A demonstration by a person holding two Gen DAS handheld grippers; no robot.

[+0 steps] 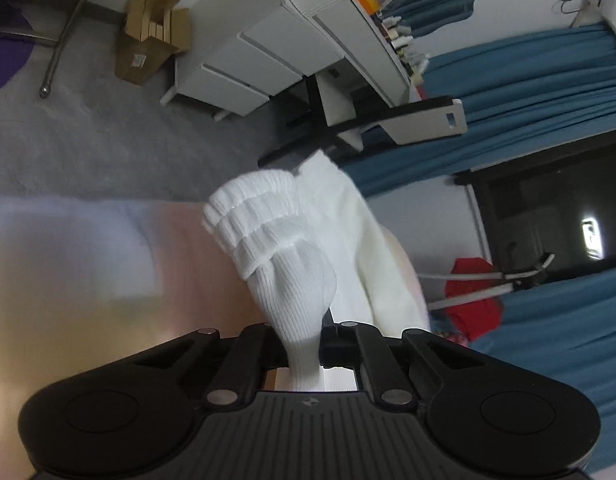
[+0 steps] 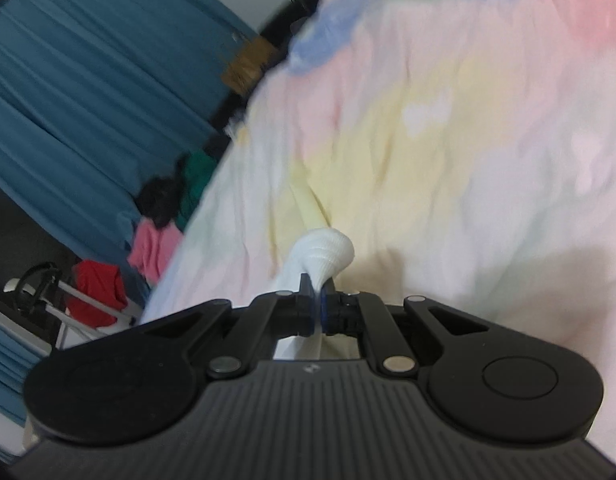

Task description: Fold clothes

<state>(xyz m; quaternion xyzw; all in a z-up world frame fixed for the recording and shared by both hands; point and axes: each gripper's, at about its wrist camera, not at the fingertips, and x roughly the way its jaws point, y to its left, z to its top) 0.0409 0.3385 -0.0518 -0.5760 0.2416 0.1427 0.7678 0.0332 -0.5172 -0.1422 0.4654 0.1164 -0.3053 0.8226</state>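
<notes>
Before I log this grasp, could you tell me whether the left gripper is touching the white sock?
Touching. In the left wrist view, the left gripper is closed on the white sock, whose fabric is pinched between the fingers and bunches out above them.

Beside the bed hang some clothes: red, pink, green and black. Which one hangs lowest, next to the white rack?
The red garment. It hangs at the white rack, below the pink, green and black ones.

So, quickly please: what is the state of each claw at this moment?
Left claw: closed on the white sock.
Right claw: closed on white sock fabric; whether it is the same sock cannot be told.
</notes>
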